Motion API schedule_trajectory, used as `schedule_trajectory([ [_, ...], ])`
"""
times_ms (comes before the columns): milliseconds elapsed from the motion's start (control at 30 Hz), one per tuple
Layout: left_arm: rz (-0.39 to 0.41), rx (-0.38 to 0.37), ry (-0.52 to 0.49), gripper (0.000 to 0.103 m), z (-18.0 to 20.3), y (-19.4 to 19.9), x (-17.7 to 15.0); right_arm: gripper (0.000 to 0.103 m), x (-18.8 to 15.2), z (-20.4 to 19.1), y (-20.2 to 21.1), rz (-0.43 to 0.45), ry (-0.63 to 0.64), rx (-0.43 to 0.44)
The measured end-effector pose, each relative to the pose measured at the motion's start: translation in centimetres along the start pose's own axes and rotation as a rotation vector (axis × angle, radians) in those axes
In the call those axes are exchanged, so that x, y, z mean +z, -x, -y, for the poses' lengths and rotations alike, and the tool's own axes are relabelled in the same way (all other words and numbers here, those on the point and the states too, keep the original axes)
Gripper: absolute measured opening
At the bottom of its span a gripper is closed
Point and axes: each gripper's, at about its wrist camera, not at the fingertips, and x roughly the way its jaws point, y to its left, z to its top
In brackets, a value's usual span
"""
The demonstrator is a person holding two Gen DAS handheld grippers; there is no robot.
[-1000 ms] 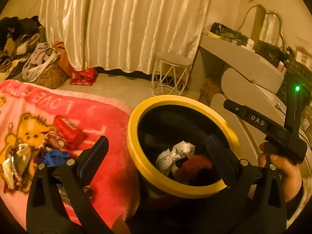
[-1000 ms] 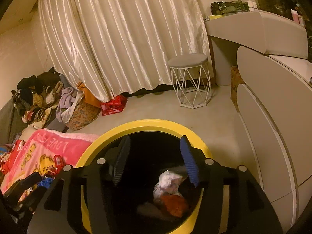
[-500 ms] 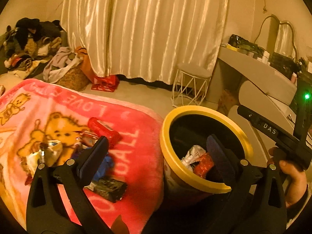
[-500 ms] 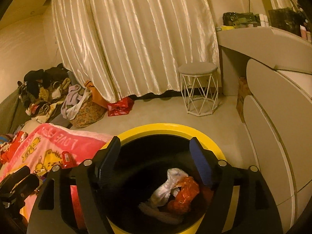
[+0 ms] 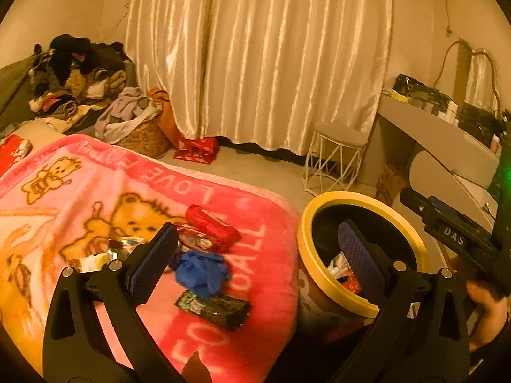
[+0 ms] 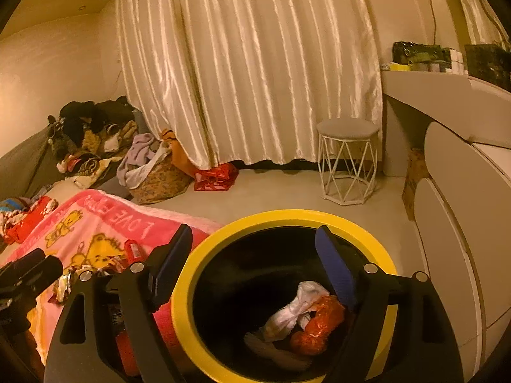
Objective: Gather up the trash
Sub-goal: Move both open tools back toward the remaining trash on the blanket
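While both grippers hang with fingers spread wide and nothing between them, the scene divides into a bed on the left and a bin on the right. Left gripper [image 5: 255,249]: jaws apart, poised above the near right part of the pink blanket [image 5: 95,191], its left finger over the litter and its right finger over the mouth of the yellow-rimmed bin [image 5: 306,255]. Right gripper [image 6: 252,261]: jaws apart, straddling the bin [image 6: 287,217] from above, left finger outside the rim on the blanket side, right finger over the dark interior.

Trash on the blanket, left wrist view: a red wrapper [image 5: 210,226] lying farthest, a crumpled blue glove [image 5: 201,273] just nearer, and a dark green packet [image 5: 214,308] nearest, all close together but the packet apart from the glove. Further small wrappers [image 5: 95,257] lie to the left, partly hidden behind the left finger.

Trash inside the bin, right wrist view: a crumpled white wrapper [image 6: 297,306] touching a red-orange wrapper [image 6: 319,322] at the bottom, toward the right side.

Background: satin curtain [image 5: 262,57] at the far wall, a white wire stool [image 6: 348,159] on the floor before it, a pile of clothes [image 6: 92,140] far left, and a white dresser [image 6: 453,229] along the right.
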Motion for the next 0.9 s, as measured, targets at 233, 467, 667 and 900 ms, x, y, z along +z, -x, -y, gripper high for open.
schedule_trajectory([
  [233,0.019,0.043,0.033,0.092,-1.9,0.8,0.3,0.078,-0.3,-2.4,0.5,0.007,0.059,0.053],
  [467,0.026,0.076,0.056,0.092,-3.5,1.3,0.3,0.078,-0.7,-4.5,0.8,0.007,0.108,0.102],
  [667,0.034,0.1,0.075,0.092,-4.9,1.7,0.4,0.079,-0.9,-6.6,1.0,0.003,0.142,0.151],
  [900,0.034,0.125,0.119,0.092,-7.0,2.2,0.2,0.079,-1.4,-8.6,1.0,-0.023,0.177,0.21],
])
